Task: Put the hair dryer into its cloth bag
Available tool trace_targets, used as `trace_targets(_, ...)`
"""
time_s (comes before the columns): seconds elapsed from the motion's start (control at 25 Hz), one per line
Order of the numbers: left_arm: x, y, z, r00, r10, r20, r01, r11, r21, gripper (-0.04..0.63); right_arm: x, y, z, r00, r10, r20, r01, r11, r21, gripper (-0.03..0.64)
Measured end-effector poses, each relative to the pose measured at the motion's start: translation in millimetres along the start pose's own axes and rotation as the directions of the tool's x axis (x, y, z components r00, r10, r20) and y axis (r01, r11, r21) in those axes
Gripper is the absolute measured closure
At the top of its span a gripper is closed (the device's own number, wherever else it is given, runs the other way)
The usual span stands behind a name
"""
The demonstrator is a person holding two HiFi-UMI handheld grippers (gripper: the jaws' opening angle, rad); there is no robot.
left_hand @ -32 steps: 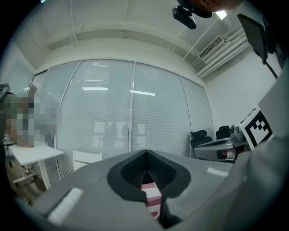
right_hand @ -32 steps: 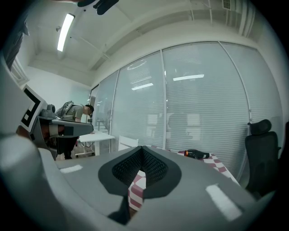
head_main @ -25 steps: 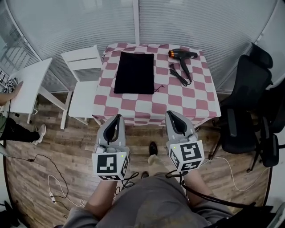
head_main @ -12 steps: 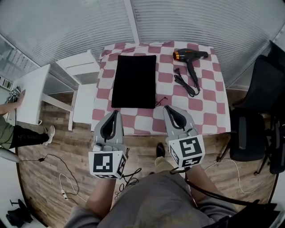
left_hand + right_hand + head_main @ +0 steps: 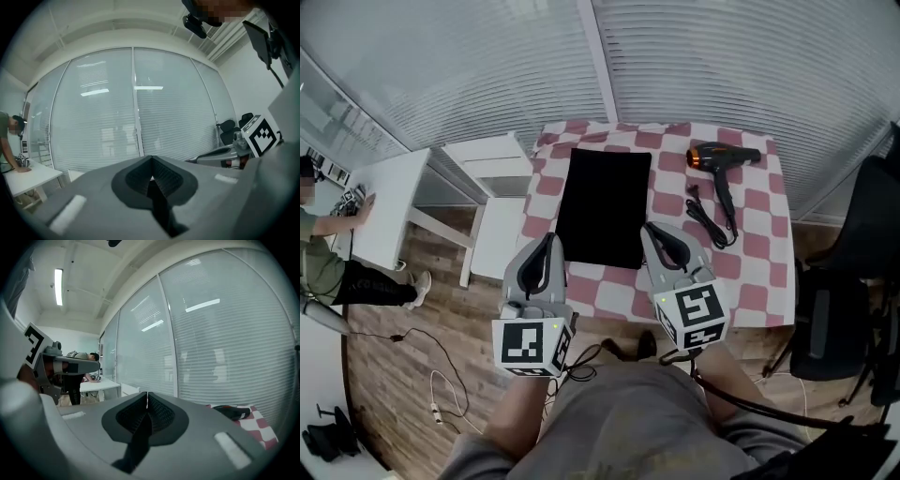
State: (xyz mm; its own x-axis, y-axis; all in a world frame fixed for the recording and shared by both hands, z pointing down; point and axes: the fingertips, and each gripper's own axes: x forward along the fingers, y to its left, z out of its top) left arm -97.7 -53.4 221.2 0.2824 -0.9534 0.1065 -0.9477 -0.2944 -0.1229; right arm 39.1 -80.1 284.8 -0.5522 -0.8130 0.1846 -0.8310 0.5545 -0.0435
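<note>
Both my claws are pressed together, with nothing between the jaws. In the head view the left gripper (image 5: pixel 549 242) shows at the near left edge of the checkered table (image 5: pixel 759 253), just beside the black cloth bag (image 5: pixel 605 208), which lies flat. The right gripper (image 5: pixel 650 230) shows at the bag's near right corner. The hair dryer (image 5: pixel 724 157) lies on the far right part of the table, well apart from both grippers, with its cord (image 5: pixel 705 214) on the side nearer to me.
</note>
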Motion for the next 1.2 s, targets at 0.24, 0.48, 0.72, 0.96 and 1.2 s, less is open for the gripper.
trace_targets(0.24,14.3,18.2,-4.4,1.0,0.016,-0.002,-0.016,1.0,-0.025,0.595,29.1,5.6,1.2,0.999,0.039,-0.019,-0.04,0.999,-0.026,0.577)
trace_targets(0.48,38.0,34.4,-27.7,0.999,-0.023,-0.046,0.02,0.998,-0.068,0.595,56.5,12.3,-23.8,0.994,0.052,-0.096,-0.054,0.998,-0.017,0.545)
trace_targets(0.72,60.8,51.0,-66.4,0.994,-0.053,-0.1,0.045,0.996,-0.077,0.595,80.2,21.3,-81.5,0.966,0.069,-0.248,-0.074,0.997,-0.01,0.462)
trace_targets(0.96,68.7,62.8,-113.4,0.979,-0.094,-0.183,0.072,0.99,-0.123,0.595,91.7,47.8,-145.0,0.895,0.11,-0.432,-0.124,0.992,-0.004,0.482)
trace_targets(1.2,77.5,65.4,-156.7,0.96,-0.138,-0.242,0.097,0.98,-0.173,0.595,94.2,54.2,-198.5,0.814,0.118,-0.569,-0.127,0.992,0.023,0.479)
